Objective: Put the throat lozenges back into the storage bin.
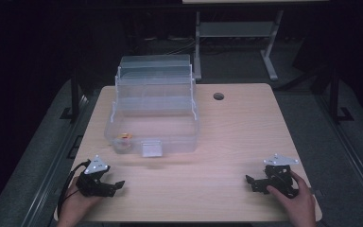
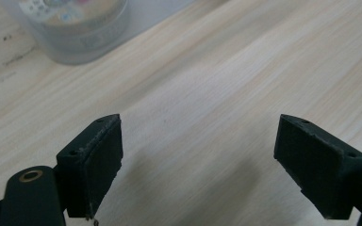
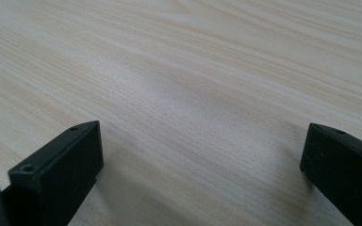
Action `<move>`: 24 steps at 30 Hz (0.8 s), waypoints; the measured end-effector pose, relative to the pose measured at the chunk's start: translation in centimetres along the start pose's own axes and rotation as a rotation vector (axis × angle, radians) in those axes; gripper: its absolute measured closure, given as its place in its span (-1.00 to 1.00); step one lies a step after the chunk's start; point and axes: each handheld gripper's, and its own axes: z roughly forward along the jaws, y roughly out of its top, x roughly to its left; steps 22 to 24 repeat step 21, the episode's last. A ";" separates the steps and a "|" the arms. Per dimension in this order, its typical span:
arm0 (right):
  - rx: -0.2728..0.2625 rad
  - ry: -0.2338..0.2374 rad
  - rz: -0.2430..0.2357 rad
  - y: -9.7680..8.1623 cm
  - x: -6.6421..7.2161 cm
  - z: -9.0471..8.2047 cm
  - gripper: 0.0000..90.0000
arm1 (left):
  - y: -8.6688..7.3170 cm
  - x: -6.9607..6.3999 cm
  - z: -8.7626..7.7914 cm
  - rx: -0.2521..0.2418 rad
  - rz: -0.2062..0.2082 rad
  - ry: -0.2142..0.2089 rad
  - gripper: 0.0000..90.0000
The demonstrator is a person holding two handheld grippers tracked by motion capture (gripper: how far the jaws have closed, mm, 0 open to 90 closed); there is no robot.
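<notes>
At the near edge of the pale wooden table [image 1: 246, 127], the left gripper [image 1: 105, 183] and right gripper [image 1: 260, 182] are held with jaws spread, empty. Beyond the left one stands the clear plastic tiered organiser box [image 1: 153, 111], likely light, stiff and slippery; its front latch tab [image 1: 151, 148] is judged the best hold. Its long axis runs left-right, latch toward the person.

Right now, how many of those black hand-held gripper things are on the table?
2. The left gripper sits at the table's near left corner, fingers spread. The right gripper sits at the near right corner, also spread, both empty.
</notes>
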 end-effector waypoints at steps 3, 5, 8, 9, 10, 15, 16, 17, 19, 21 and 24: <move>0.000 0.000 0.000 0.0 0.0 0.0 -1.00 | -0.3 0.0 0.5 0.017 0.000 -0.010 -0.71; 0.000 0.000 0.000 0.0 0.0 0.0 -1.00 | -0.3 0.1 0.6 0.007 -0.008 -0.016 -0.73; 0.000 0.000 0.000 0.0 0.0 0.0 -1.00 | -0.6 0.3 0.6 -0.016 -0.007 -0.015 -0.73; 0.000 0.000 0.000 0.0 0.0 0.0 -1.00 | -0.7 0.3 0.6 -0.023 -0.006 -0.014 -0.73; 0.000 0.000 0.000 0.0 0.0 0.0 -1.00 | -0.8 0.3 0.6 -0.032 -0.002 -0.015 -0.73; 0.000 0.000 0.000 0.0 0.0 0.0 -1.00 | -1.3 0.5 0.7 -0.080 0.003 -0.024 -0.74; 0.000 0.000 0.000 0.0 0.0 0.0 -1.00 | -1.3 0.5 0.8 -0.080 0.003 -0.023 -0.74; 0.000 0.000 0.000 0.0 0.0 0.0 -1.00 | -1.3 0.5 0.8 -0.080 0.003 -0.023 -0.74; 0.000 0.000 0.000 0.0 0.0 0.0 -1.00 | -1.3 0.5 0.8 -0.080 0.003 -0.024 -0.74; 0.000 0.000 0.000 0.0 0.0 0.0 -1.00 | -1.3 0.5 0.8 -0.080 0.003 -0.024 -0.74; 0.000 0.000 0.000 0.0 0.0 0.0 -1.00 | -1.3 0.5 0.8 -0.080 0.003 -0.024 -0.74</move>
